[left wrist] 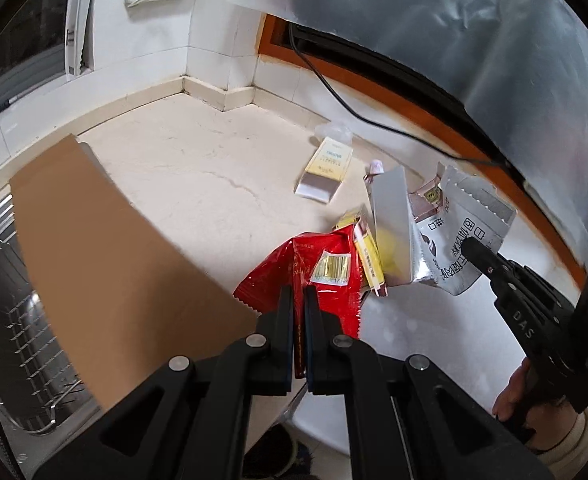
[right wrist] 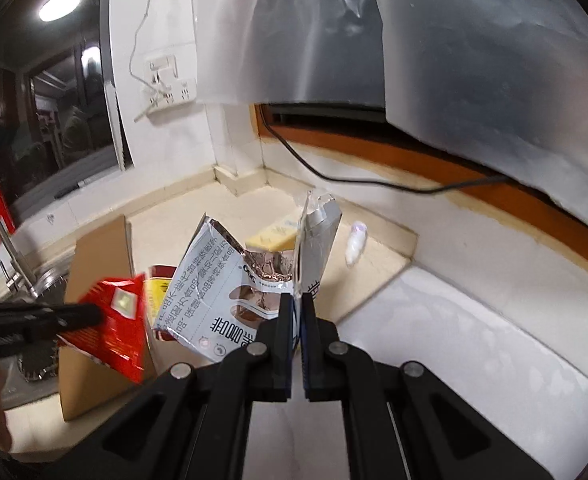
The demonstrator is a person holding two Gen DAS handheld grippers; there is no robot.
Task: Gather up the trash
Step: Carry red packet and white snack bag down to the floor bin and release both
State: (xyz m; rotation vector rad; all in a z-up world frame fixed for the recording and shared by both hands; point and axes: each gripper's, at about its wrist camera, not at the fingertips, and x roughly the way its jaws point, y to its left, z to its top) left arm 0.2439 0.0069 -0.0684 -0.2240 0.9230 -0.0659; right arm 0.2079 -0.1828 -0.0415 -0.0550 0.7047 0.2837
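Bench (left wrist: 182, 184): pale stone top running into a tiled corner, orange-brown window frame along its far side.
Cardboard sheet (left wrist: 106, 264): brown, largest thing here, over the bench's left part beside the metal sink (left wrist: 10, 320).
Silver pouch (right wrist: 230, 280): torn open, printed text sideways, long axis tilted up and away from the right wrist camera, torn mouth uppermost; lifted off the bench.
Red wrapper (left wrist: 314, 272): crinkled, barcode label facing up, long axis running away from the left wrist camera; raised above the bench edge.
Yellow sachet (left wrist: 326, 168): flat on the bench farther back, long axis angled toward the corner, clear end nearest.
White scrap (right wrist: 355, 243): small, lying alone near the window side.
Left tool (left wrist: 299, 292): clenched on the red wrapper's near edge.
Right tool (right wrist: 298, 300): clenched on the silver pouch's lower edge.
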